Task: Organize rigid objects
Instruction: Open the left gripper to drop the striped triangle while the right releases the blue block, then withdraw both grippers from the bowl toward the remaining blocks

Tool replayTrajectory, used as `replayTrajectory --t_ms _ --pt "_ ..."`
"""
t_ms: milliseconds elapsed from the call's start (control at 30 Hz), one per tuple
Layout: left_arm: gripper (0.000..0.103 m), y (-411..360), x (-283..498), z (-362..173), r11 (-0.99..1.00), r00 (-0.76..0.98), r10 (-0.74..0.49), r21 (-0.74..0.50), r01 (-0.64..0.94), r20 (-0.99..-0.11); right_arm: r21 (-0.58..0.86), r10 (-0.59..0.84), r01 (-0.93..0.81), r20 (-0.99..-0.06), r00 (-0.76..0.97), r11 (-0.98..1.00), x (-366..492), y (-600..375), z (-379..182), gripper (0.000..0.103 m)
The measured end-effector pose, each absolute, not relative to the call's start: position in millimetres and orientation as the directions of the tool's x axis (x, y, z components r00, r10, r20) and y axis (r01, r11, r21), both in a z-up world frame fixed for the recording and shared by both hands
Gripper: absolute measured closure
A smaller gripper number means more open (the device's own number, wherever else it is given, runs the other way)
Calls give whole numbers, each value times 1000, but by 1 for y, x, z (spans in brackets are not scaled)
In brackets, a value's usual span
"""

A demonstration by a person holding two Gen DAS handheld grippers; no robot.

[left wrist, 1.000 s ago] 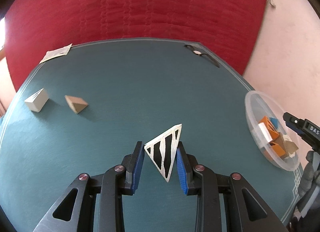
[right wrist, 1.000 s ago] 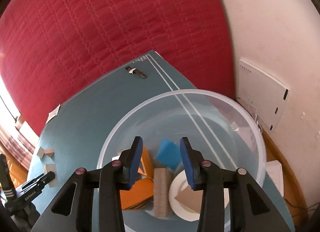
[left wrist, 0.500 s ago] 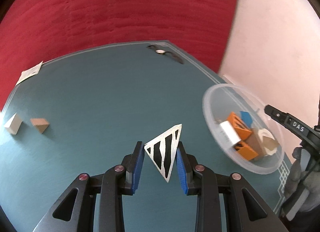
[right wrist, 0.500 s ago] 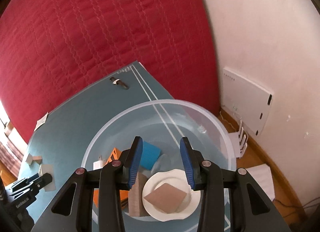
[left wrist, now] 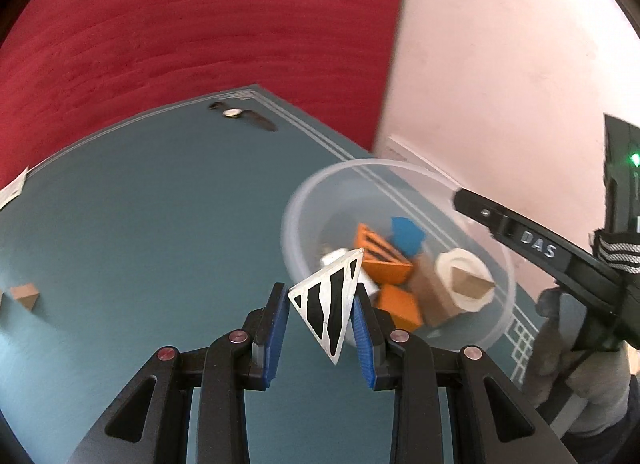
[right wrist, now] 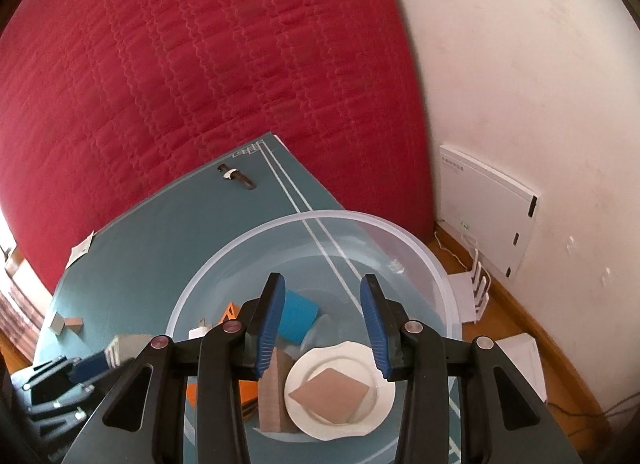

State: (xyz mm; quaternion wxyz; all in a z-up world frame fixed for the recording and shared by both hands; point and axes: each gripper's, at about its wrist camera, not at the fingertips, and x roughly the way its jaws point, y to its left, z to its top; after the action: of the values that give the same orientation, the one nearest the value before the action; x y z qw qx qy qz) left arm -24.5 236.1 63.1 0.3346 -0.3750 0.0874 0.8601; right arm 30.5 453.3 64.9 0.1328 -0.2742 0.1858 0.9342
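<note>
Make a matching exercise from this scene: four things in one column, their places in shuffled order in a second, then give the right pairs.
Things:
1. striped triangle
2. blue block
3. wristwatch
4. brown wedge

Places:
A. inside the clear bowl
B. between the left gripper pads
C. far corner of the table
D. on the table, far from the bowl

Pairs: 1-B, 2-A, 3-C, 4-D

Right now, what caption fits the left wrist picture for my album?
Left gripper carries a striped triangle toward the bowl of blocks.
</note>
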Motion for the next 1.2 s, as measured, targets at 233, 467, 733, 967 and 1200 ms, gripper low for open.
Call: replayTrajectory --t_ms 233,467,733,967,1200 --pt "70 259 -14 70 -706 -467 555 -92 -703 -689 287 140 -346 -554 -820 -893 31 456 67 62" --pt "39 261 -13 65 -701 -462 561 -98 -706 -687 286 143 -349 -554 -820 -893 31 456 67 62" --pt "38 239 -18 58 -746 -475 527 -115 -656 -705 284 141 -347 -557 -819 -894 31 453 66 62" --pt "37 237 -23 54 -764 -483 500 -105 -636 -719 278 134 -339 -560 -817 -899 31 449 65 62" --pt "32 248 -27 49 -769 -497 477 -69 -636 -725 283 125 -332 -563 -817 -900 31 449 64 62"
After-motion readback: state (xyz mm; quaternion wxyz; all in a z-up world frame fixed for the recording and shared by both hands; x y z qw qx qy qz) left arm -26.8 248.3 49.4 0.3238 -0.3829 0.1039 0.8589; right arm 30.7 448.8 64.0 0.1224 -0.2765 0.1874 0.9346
